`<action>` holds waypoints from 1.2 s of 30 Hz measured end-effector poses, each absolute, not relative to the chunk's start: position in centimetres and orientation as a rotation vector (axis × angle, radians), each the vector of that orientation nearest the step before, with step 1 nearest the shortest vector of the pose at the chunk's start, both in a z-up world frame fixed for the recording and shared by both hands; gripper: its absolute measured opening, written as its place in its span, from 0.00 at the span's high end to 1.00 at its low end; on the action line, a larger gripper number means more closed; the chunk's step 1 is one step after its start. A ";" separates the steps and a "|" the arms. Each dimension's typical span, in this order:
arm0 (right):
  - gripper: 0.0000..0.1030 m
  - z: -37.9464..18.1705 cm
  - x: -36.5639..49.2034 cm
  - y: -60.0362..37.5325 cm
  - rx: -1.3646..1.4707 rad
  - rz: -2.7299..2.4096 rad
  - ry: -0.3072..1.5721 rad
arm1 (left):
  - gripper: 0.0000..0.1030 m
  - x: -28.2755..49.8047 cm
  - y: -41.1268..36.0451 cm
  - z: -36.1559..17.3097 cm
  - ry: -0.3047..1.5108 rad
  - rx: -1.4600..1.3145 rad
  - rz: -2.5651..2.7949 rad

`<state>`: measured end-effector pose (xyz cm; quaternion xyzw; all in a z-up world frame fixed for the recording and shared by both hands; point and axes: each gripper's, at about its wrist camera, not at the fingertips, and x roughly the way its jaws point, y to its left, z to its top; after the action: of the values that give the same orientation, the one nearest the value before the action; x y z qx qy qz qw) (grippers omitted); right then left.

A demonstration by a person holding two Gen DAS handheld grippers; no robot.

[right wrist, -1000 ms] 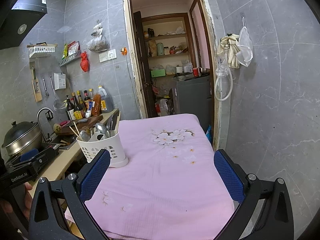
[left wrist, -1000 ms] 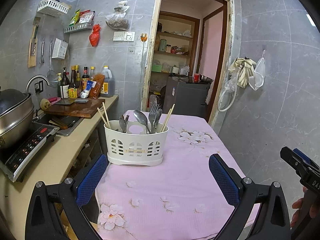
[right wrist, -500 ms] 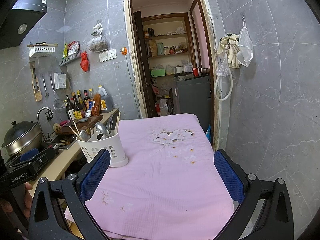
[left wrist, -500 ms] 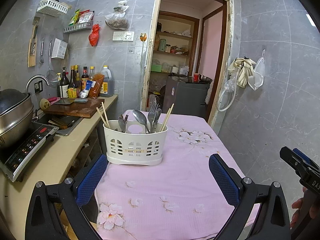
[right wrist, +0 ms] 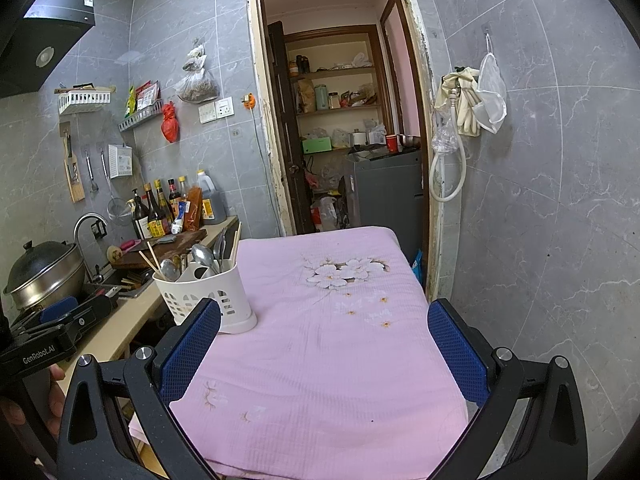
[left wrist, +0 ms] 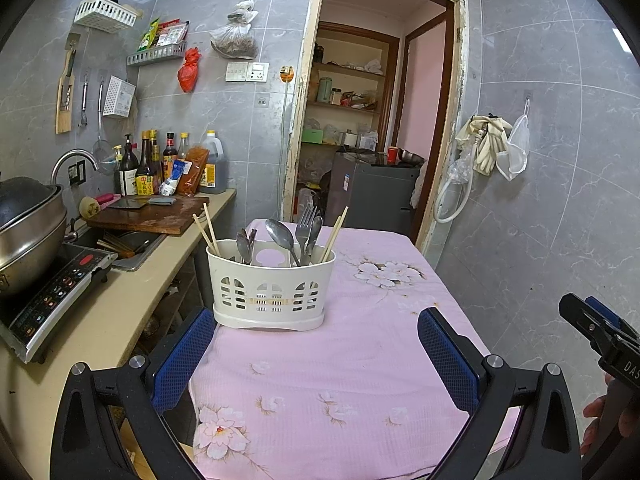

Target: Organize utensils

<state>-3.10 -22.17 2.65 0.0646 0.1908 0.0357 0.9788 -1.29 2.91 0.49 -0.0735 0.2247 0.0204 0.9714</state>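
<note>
Both grippers hang above the near end of the table with their blue-padded fingers spread wide and nothing between them: the left gripper (left wrist: 316,356) points at the white utensil caddy (left wrist: 272,284), and the right gripper (right wrist: 324,344) points further along the pink flowered tablecloth (right wrist: 332,360) toward the open doorway (right wrist: 340,100). From the left wrist view the right gripper's black body shows at the far right edge with a person's fingertips (left wrist: 596,416) below it; from the right wrist view the left gripper's body sits low at the left with a hand (right wrist: 48,396) under it. Just ahead of the left gripper, the caddy stands upright on the cloth near the table's left edge, beside the beige counter (left wrist: 120,304). Standing in it are spoons (left wrist: 280,236), a fork (left wrist: 305,220) and several wooden chopsticks (left wrist: 208,232) leaning outward at both ends; which compartment each sits in cannot be told. Beyond the caddy on the counter lie a wooden chopping board (left wrist: 152,216), a row of sauce bottles (left wrist: 160,164) against the grey tiles, a sink with a curved tap (left wrist: 72,160), and a metal pot (left wrist: 28,224) on an induction cooker (left wrist: 56,300). Through the doorway stand shelves and a grey cabinet (left wrist: 372,196)
</note>
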 end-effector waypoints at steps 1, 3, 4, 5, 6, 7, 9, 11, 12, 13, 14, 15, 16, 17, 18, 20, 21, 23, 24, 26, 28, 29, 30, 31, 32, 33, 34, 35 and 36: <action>0.01 2.6 -3.1 -22.2 0.129 0.073 0.385 | 0.01 -1.3 2.9 0.5 0.454 -0.148 0.042; 0.01 2.6 -3.2 -22.1 0.129 0.073 0.385 | 0.01 -1.3 2.9 0.5 0.454 -0.149 0.041; 0.01 2.7 -3.1 -22.1 0.129 0.073 0.386 | 0.01 -1.3 2.9 0.5 0.454 -0.149 0.041; 0.01 2.7 -3.1 -22.1 0.129 0.073 0.386 | 0.01 -1.3 2.9 0.5 0.454 -0.149 0.041; 0.01 2.7 -3.1 -22.1 0.129 0.072 0.386 | 0.01 -1.3 2.9 0.5 0.454 -0.148 0.042; 0.01 2.7 -3.1 -22.1 0.129 0.073 0.386 | 0.01 -1.3 2.9 0.5 0.454 -0.148 0.042; 0.01 2.4 -3.2 -22.0 0.129 0.076 0.387 | 0.01 -1.3 3.0 0.5 0.454 -0.150 0.041; 0.01 2.3 -3.3 -22.0 0.128 0.078 0.387 | 0.01 -1.3 2.9 0.5 0.454 -0.149 0.042; 0.01 2.3 -3.3 -21.9 0.128 0.077 0.388 | 0.01 -1.3 2.9 0.5 0.454 -0.148 0.042; 0.01 2.2 -3.4 -21.9 0.128 0.078 0.388 | 0.01 -1.3 3.0 0.5 0.453 -0.149 0.041; 0.01 2.3 -3.3 -21.9 0.128 0.077 0.388 | 0.01 -1.3 3.0 0.5 0.454 -0.149 0.041; 0.01 2.3 -3.3 -21.9 0.128 0.077 0.388 | 0.01 -1.3 3.0 0.5 0.454 -0.149 0.041; 0.01 2.3 -3.3 -21.9 0.128 0.077 0.389 | 0.01 -1.3 3.0 0.5 0.454 -0.149 0.041; 0.01 2.3 -3.4 -21.9 0.129 0.077 0.389 | 0.01 -1.3 3.0 0.5 0.455 -0.150 0.041; 0.01 2.4 -3.3 -21.9 0.128 0.077 0.388 | 0.01 -1.3 3.0 0.5 0.455 -0.151 0.041; 0.01 2.3 -3.3 -21.9 0.129 0.077 0.389 | 0.01 -1.3 3.0 0.5 0.455 -0.150 0.041; 0.01 2.4 -3.2 -22.0 0.128 0.077 0.389 | 0.01 -1.3 3.0 0.5 0.454 -0.150 0.040; 0.01 2.4 -3.3 -21.9 0.128 0.077 0.388 | 0.01 -1.3 3.0 0.5 0.454 -0.150 0.041; 0.01 2.3 -3.3 -21.9 0.128 0.078 0.389 | 0.01 -1.3 3.0 0.5 0.454 -0.150 0.041; 0.01 2.4 -3.3 -21.9 0.128 0.077 0.389 | 0.01 -1.3 3.0 0.5 0.455 -0.150 0.041; 0.01 2.4 -3.2 -21.9 0.128 0.077 0.389 | 0.01 -1.3 2.9 0.5 0.455 -0.149 0.041; 0.01 2.4 -3.3 -21.9 0.127 0.077 0.390 | 0.01 -1.3 2.9 0.5 0.455 -0.150 0.041; 0.01 2.3 -3.3 -21.9 0.128 0.077 0.390 | 0.01 -1.3 2.9 0.5 0.455 -0.150 0.041; 0.01 2.4 -3.2 -21.9 0.128 0.077 0.390 | 0.01 -1.3 2.9 0.5 0.455 -0.150 0.041; 0.01 2.4 -3.3 -21.9 0.128 0.077 0.390 | 0.01 -1.3 2.9 0.5 0.455 -0.150 0.040; 0.01 2.4 -3.2 -21.9 0.128 0.077 0.390 | 0.01 -1.3 2.9 0.5 0.455 -0.150 0.041; 0.01 2.4 -3.2 -21.9 0.128 0.077 0.390 | 0.01 -1.3 2.9 0.5 0.455 -0.151 0.041; 0.01 2.4 -3.3 -21.9 0.128 0.077 0.390 | 0.01 -1.3 2.9 0.5 0.455 -0.151 0.041; 0.01 2.4 -3.3 -21.9 0.128 0.077 0.391 | 0.01 -1.3 2.9 0.5 0.455 -0.150 0.042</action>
<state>-3.26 -21.89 2.39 0.0634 0.1939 0.0384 0.9782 -1.28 2.87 0.54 -0.0745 0.2253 0.0206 0.9712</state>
